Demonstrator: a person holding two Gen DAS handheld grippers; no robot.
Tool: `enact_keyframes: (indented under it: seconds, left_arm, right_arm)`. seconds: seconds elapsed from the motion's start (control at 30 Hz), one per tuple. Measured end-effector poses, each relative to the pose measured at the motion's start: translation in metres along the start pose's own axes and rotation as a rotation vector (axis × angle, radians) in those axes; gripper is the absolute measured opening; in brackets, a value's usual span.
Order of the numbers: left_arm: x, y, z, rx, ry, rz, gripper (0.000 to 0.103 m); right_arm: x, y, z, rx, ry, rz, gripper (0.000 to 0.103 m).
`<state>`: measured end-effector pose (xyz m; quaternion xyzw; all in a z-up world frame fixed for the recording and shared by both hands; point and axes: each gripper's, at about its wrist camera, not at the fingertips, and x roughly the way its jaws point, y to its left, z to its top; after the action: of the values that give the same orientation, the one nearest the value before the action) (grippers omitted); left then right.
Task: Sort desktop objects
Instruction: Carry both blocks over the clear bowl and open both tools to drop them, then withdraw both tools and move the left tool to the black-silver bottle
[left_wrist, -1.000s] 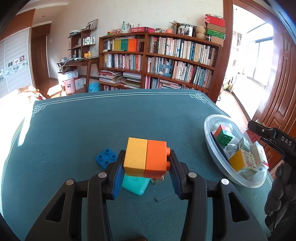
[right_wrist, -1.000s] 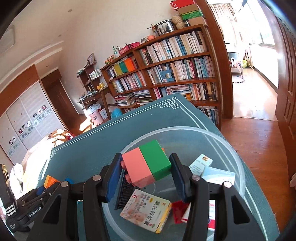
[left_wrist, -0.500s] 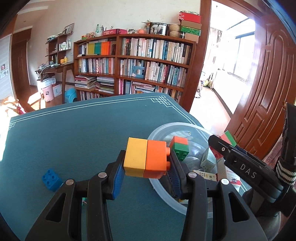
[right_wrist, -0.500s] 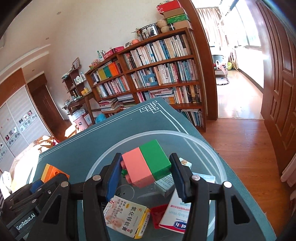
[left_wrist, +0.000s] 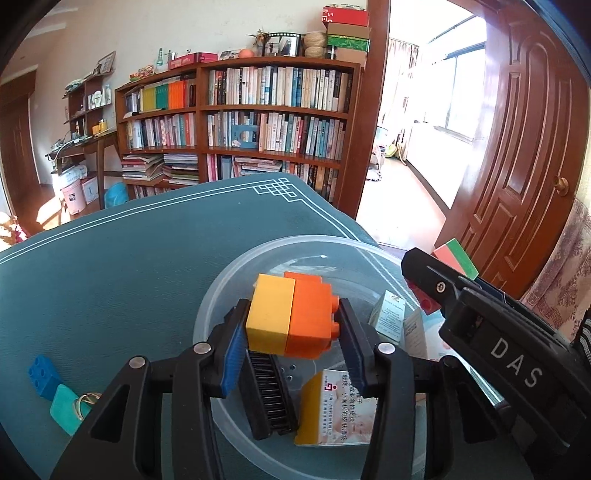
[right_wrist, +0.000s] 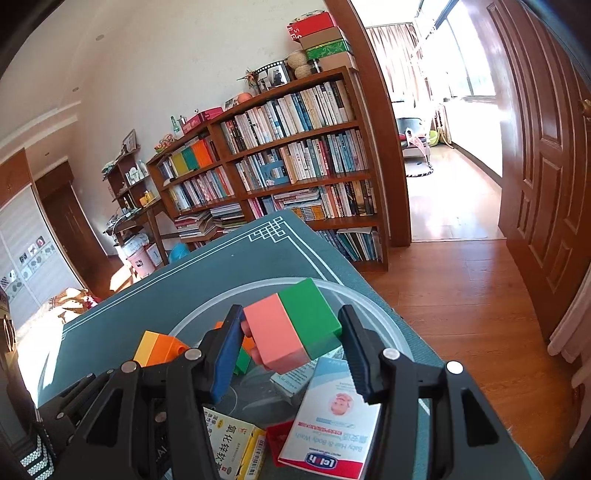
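My left gripper (left_wrist: 291, 306) hangs over the clear plastic bowl (left_wrist: 221, 280) with a yellow-and-orange block (left_wrist: 291, 317) between its blue pads. Its jaws are opening, and the pads look just off the block. My right gripper (right_wrist: 291, 314) is shut on a pink-and-green block (right_wrist: 295, 328), held above the same bowl (right_wrist: 384, 321). In the left wrist view the right gripper's black body (left_wrist: 480, 325) reaches in from the right, the pink-and-green block (left_wrist: 456, 254) at its tip. The yellow-and-orange block (right_wrist: 159, 347) also shows in the right wrist view.
The bowl holds a yellow medicine box (left_wrist: 340, 406), a black comb (left_wrist: 269, 391), a small white box (left_wrist: 391, 314) and a baby wash box (right_wrist: 332, 417). A blue block (left_wrist: 42, 373) and a teal tag (left_wrist: 68, 406) lie on the green table mat (left_wrist: 129, 277). The table edge runs close behind the bowl.
My left gripper has carried the yellow-and-orange block rightward from the mat to above the bowl, and its jaws have widened a little. The right gripper stays over the bowl with its block.
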<state>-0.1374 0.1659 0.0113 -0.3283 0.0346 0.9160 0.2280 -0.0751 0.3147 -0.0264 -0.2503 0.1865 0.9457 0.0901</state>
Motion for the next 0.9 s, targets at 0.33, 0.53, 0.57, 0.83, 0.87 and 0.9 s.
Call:
enact_keyframes:
  seconds: [0.33, 0.53, 0.57, 0.83, 0.87, 0.9]
  left_arm:
    - [-0.027, 0.020, -0.011, -0.060, -0.034, 0.048, 0.066]
    - [-0.050, 0.046, -0.020, -0.117, -0.040, 0.121, 0.071]
    - [-0.055, 0.051, -0.023, -0.123, -0.042, 0.129, 0.071]
    - [-0.093, 0.078, -0.044, -0.145, -0.050, 0.198, 0.071]
    - [-0.098, 0.081, -0.047, -0.145, -0.051, 0.205, 0.071]
    - [-0.102, 0.085, -0.050, -0.142, -0.053, 0.214, 0.071]
  right_arm:
    - [-0.002, -0.004, -0.003, 0.033, -0.002, 0.029, 0.071]
    - [-0.003, 0.008, -0.008, -0.006, -0.002, 0.043, 0.072]
    - [-0.003, 0.011, -0.010, -0.017, -0.003, 0.044, 0.072]
    - [-0.005, 0.046, -0.030, -0.125, 0.001, 0.072, 0.073]
    - [-0.006, 0.051, -0.033, -0.139, -0.001, 0.073, 0.073]
    - [-0.007, 0.054, -0.036, -0.150, -0.002, 0.076, 0.073]
